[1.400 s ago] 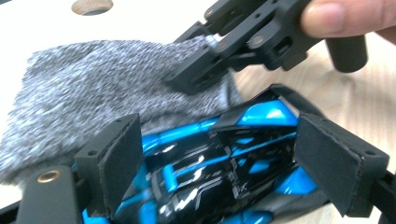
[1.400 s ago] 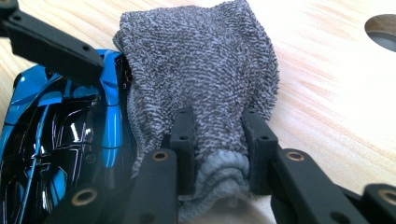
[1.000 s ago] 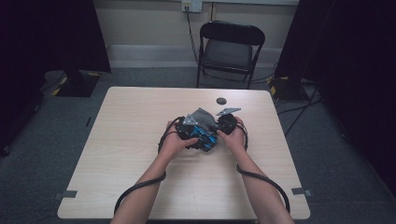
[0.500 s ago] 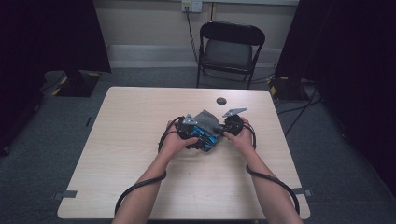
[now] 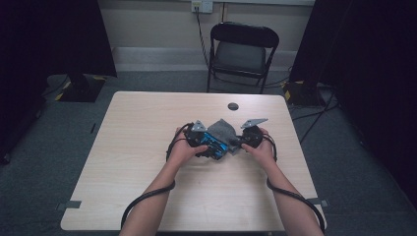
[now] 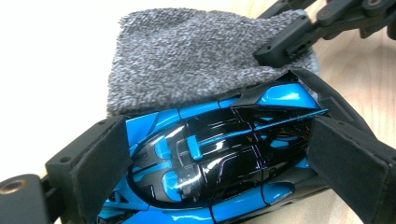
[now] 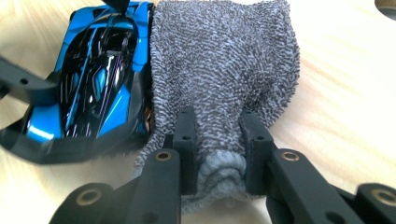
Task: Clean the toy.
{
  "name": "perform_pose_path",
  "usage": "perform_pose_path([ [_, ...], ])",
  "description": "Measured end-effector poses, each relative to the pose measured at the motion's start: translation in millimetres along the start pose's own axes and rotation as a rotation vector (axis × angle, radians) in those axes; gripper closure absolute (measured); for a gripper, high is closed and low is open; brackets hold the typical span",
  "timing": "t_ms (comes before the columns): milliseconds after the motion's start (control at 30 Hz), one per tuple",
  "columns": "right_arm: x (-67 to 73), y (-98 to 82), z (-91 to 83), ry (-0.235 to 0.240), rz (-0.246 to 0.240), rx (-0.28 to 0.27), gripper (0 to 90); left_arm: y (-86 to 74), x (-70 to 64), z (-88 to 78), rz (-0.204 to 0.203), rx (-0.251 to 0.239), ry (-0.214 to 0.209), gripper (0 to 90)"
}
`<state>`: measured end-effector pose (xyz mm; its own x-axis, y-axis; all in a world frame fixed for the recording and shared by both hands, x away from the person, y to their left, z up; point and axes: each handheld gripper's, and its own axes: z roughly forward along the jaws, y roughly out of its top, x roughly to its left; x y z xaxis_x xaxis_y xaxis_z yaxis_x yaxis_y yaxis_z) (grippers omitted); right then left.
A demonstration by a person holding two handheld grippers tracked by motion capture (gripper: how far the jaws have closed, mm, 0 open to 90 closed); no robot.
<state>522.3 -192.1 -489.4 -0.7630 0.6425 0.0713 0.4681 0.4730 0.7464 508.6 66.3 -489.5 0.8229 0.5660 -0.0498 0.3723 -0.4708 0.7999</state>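
A light wooden table (image 5: 147, 162) is seen from above on a grey carpet, and a black folding chair (image 5: 241, 51) is placed behind its far edge. Near the far edge of the table a small dark round object (image 5: 233, 106) is lying, well apart from the hands. At the middle of the table two forearms are brought in from the near side, and a gripper is held in each hand. A grey fluffy cloth (image 5: 222, 130) is spread on the table just beside a blue and black toy car (image 5: 212, 144), on the far and right side of it, and the edge of the car is touched by it. The left gripper (image 6: 215, 158) is set around the toy car: its two padded jaws are pressed on both ends of the car body, so the car is pinched between them. By the right gripper (image 7: 215, 151) a bunched fold of the cloth is pinched, the jaws being nearly pressed together with the grey fabric squeezed between them.
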Motion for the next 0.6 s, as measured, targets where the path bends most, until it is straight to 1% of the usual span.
perform_pose_path([
  [200, 0.8, -6.3, -9.1, 0.004, -0.001, 0.005, 72.1, 0.3, 0.1, 0.1, 0.001, 0.003, -0.001, 5.8],
  [367, 3.1, -13.7, -16.9, 0.019, -0.02, 0.003, 72.2, 0.1, 0.2, 0.0, 0.003, 0.002, -0.001, 5.7],
  [467, 2.8, -20.0, -23.4, 0.028, -0.019, 0.001, 72.2, 0.1, 0.0, 0.0, 0.004, 0.002, 0.0, 5.8],
  [600, 3.6, -25.7, -30.6, 0.04, -0.03, 0.005, 72.2, 0.1, 0.0, 0.0, 0.005, 0.001, -0.001, 5.8],
])
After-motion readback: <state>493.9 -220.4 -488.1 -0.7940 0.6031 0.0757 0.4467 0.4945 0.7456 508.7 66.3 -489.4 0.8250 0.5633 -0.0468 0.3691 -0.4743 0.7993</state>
